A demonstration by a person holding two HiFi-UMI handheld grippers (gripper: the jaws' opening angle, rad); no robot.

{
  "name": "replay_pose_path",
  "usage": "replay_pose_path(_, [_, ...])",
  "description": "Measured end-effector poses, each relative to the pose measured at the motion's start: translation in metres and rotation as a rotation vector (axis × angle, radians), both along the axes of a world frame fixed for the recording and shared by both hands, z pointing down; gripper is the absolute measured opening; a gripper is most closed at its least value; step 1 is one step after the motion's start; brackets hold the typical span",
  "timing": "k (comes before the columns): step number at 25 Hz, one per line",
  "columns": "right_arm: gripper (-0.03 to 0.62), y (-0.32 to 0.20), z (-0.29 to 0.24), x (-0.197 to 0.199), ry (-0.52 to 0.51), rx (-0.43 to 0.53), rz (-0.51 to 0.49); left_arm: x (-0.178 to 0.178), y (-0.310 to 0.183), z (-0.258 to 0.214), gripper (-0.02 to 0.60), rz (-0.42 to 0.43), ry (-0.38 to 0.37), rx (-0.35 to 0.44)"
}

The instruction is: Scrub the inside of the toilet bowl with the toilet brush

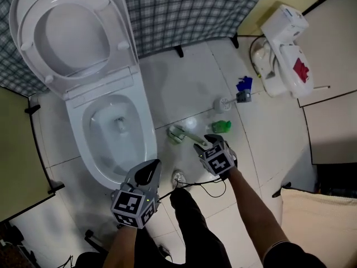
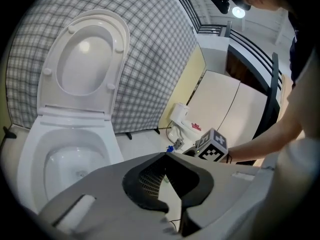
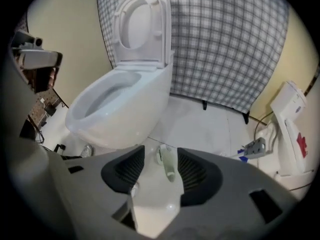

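Checked grey cloth fills the back of my head view, above pale floor tiles. On those tiles stands the white toilet, its lid tipped up against the cloth and the bowl open and dry-looking at the rim. Well off to the right, by the yellow wall, lies a white appliance with a red patch. My left gripper hangs just in front of the bowl's near edge; in the left gripper view its jaws meet at the tips with nothing between them. My right gripper points steeply down at the floor beside the bowl, its jaws spread wide and gripping nothing. The toilet brush, a pale green and white stick, lies flat on the tiles just right of the bowl, and it shows in the gap between those open jaws, untouched by either pad. Farther right sit a second white brush, a blue scrap and a small green thing.
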State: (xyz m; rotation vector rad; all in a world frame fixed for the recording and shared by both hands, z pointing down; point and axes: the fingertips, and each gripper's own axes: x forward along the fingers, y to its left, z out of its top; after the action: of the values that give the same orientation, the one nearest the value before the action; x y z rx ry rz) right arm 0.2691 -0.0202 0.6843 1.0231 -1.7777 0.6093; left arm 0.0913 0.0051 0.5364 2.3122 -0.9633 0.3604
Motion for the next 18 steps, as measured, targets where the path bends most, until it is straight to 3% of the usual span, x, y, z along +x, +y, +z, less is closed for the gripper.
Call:
replay_pose_path(6, [0.222,-0.011,0.07,0.009,0.042,-0.095,-0.043,0.014,0.001,0.024,0.009,0.028,-0.001,-0.005])
replay_pose_path(13, [0.221,-0.02,0.115,0.0,0.062,-0.124,-0.104,0.013,0.001,0.033,0.009,0.021,-0.001,-0.011])
replay_pose_path(16, [0.14,-0.02,0.124,-0.006,0.081,-0.127,-0.126,0.011,-0.006,0.031,0.009,0.014,0.0,-0.007])
replay_pose_path(18, [0.124,-0.018,0.128,-0.008,0.084,-0.128,-0.131,0.008,-0.01,0.032,0.009,0.013,-0.002,-0.007])
